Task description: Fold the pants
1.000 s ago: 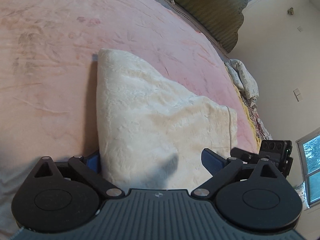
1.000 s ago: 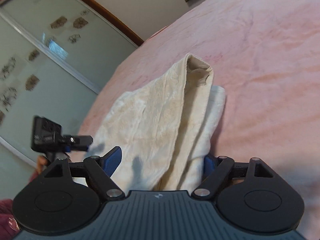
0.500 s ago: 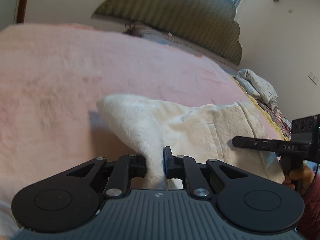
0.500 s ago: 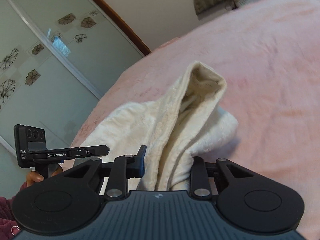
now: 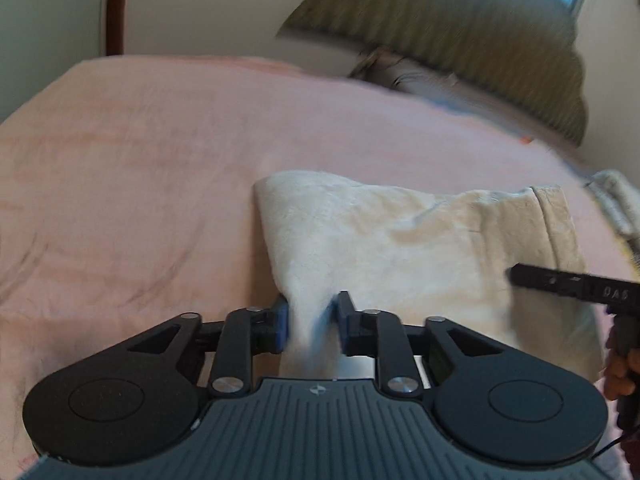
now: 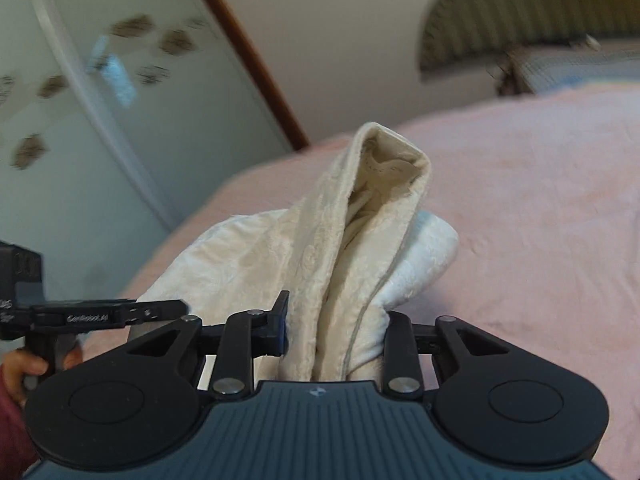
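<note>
Cream pants [image 5: 400, 248], fleecy and partly folded, lie on the pink bed blanket [image 5: 140, 184], well short of the olive headboard [image 5: 460, 36]. Left gripper [image 5: 312, 320]: jaws narrow, blue pads pinching a bunched edge of the pants at the corner nearest the camera; the jaws have just eased slightly wider, cloth still clamped between them. From this corner the fabric spreads away toward the headboard, its seamed hem on the side of the other tool. Right gripper [image 6: 336, 328]: jaws narrow, a thick bundle of pants layers gripped between them; these jaws have also just opened a little, with the cloth filling the gap. In the right wrist view the pants [image 6: 360, 232] rise in a peaked fold above the blanket [image 6: 540, 200], an open cuff or waist at the top pointing toward the headboard [image 6: 520, 12]. The mirrored wardrobe door [image 6: 80, 120] stands beyond the bed edge. Each view shows the other handheld tool beside the pants, with the person's fingers [image 5: 618, 376] on its handle. Background blurred.
</note>
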A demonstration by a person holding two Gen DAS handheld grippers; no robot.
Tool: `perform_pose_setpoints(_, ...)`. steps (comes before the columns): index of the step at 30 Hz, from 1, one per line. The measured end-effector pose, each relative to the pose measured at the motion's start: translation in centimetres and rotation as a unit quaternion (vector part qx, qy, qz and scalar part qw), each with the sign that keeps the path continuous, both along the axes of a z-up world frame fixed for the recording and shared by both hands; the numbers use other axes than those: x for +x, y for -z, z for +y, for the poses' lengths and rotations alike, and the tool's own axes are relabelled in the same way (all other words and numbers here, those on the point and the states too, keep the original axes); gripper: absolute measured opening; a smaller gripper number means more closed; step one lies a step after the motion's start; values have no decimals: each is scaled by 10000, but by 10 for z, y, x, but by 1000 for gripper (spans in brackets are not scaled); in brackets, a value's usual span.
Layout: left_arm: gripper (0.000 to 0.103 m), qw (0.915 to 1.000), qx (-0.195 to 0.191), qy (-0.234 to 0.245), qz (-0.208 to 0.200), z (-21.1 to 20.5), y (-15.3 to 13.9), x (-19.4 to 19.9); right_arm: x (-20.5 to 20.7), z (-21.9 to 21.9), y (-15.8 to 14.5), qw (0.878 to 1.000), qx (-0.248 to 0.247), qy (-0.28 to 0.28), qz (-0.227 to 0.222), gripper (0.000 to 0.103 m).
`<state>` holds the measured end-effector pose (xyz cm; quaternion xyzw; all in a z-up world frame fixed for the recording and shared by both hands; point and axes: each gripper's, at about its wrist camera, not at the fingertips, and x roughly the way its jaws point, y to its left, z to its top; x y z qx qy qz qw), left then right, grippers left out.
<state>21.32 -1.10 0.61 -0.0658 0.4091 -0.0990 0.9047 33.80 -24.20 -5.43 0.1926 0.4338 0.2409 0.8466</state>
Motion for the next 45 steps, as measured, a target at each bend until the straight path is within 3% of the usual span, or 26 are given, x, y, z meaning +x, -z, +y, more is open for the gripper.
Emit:
perform_pose_setpoints(1,42,10000,10,-18,-57,4,3,-4,2,0,12,9994,-239,185,171,48)
perform_pose_setpoints(2,50,9999,-1,-40,-109,6,2,-10,2,-2,19,9987,-280,351,259,50)
perform_pose_setpoints(4,50,9996,47,-92,-248,12,-4,-25,-5,-17,25,9979,144,546,330,50)
perform_pose_setpoints(5,50,9993,163,-117,-331,13,-9,-33,-11,-22,22,9973,121,667,284,51)
perform_pose_setpoints(7,51,9980,332,-183,-497,13,-18,-49,-28,-27,6,9942,-495,950,-117,57)
perform_pose_setpoints(9,60,9971,369,-270,-616,12,-26,-70,-51,-30,-16,9842,-1104,1197,-690,59)
perform_pose_setpoints(12,72,9966,285,-197,-749,8,-29,-96,-89,-26,-42,9856,-933,694,-1228,59)
perform_pose_setpoints(14,76,9974,418,28,-592,-3,-22,-108,-103,-15,-44,9926,-594,166,-1048,57)
perform_pose_setpoints(16,80,9952,858,401,-239,-22,-1,-109,-110,-7,-36,9965,-421,5,-728,57)
perform_pose_setpoints(18,80,9930,1100,371,-232,-30,10,-112,-113,-1,-25,9944,-888,131,-553,56)
perform_pose_setpoints(20,79,9941,979,301,-362,-27,5,-119,-122,1,-22,9791,-1792,599,-759,59)
perform_pose_setpoints(21,79,9944,918,285,-429,-26,0,-123,-128,-2,-24,9753,-1870,807,-857,59)
perform_pose_setpoints(22,79,9945,893,225,-499,-24,-4,-127,-136,-8,-30,9772,-1625,1002,-927,59)
perform_pose_setpoints(25,79,9938,896,93,-651,-25,-14,-134,-146,-23,-37,9929,-104,838,-837,59)
perform_pose_setpoints(27,80,9944,825,127,-654,-29,-17,-136,-145,-19,-31,9960,334,630,-541,58)
perform_pose_setpoints(30,80,9942,791,139,-719,-34,-19,-141,-142,-13,-18,9972,149,663,-307,58)
perform_pose_setpoints(33,81,9924,1005,175,-683,-38,-12,-139,-143,-13,-11,9960,237,836,-211,57)
perform_pose_setpoints(38,82,9958,857,60,-324,-34,5,-128,-133,-29,5,9859,990,1348,-103,57)
perform_pose_setpoints(39,82,9964,797,28,-285,-33,6,-127,-128,-31,9,9833,1114,1439,-19,46)
perform_pose_setpoints(40,82,9968,754,18,-261,-32,7,-127,-123,-32,14,9820,1179,1472,73,20)
perform_pose_setpoints(41,82,9970,739,23,-248,-32,7,-128,-121,-31,17,9824,1164,1455,136,14)
perform_pose_setpoints(45,85,9964,773,180,-288,-34,5,-133,-134,-28,6,9860,803,1457,-132,11)
